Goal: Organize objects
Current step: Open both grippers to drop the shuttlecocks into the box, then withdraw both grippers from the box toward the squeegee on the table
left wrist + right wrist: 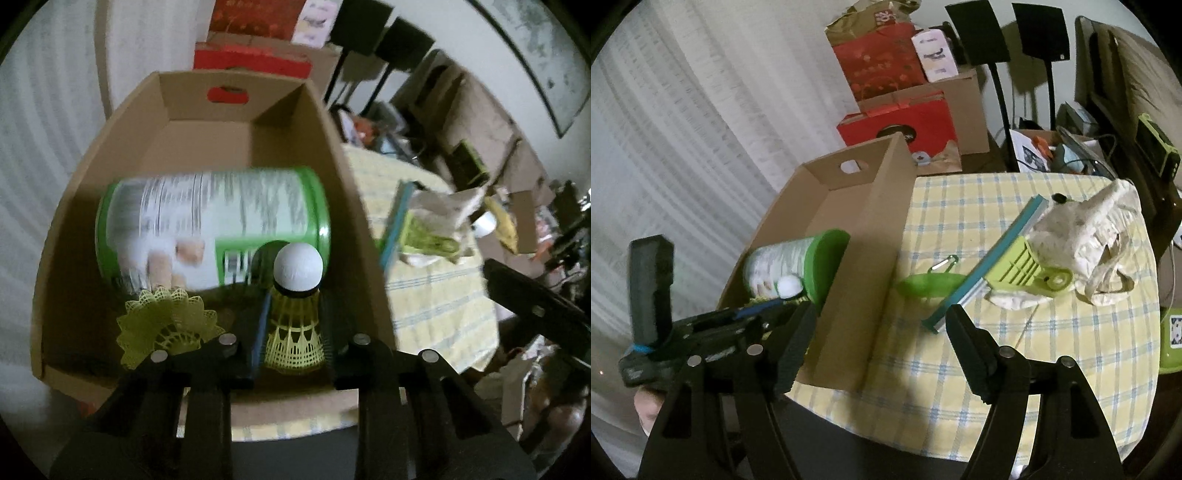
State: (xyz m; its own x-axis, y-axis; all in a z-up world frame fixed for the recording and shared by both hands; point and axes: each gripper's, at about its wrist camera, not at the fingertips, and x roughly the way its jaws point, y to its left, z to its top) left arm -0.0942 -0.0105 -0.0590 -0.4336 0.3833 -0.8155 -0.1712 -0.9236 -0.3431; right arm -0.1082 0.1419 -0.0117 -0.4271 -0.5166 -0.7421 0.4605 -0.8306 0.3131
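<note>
Yellow shuttlecock [293, 325] is clamped in your left tongs [293, 332], cork up, inside the cardboard box [236, 110] just in front of the green can [210, 225] — lower it beside the other shuttlecock [166, 325], then release. Right tongs [875, 343] hang apart, empty — outside the box.

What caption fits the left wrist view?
Left hand-held gripper holds a yellow plastic shuttlecock over the brown cardboard box.

I see pale ribbed curtains [676, 122], stacked red and brown cardboard boxes [905, 110], and a yellow-and-blue checked tablecloth [1052, 350].
</note>
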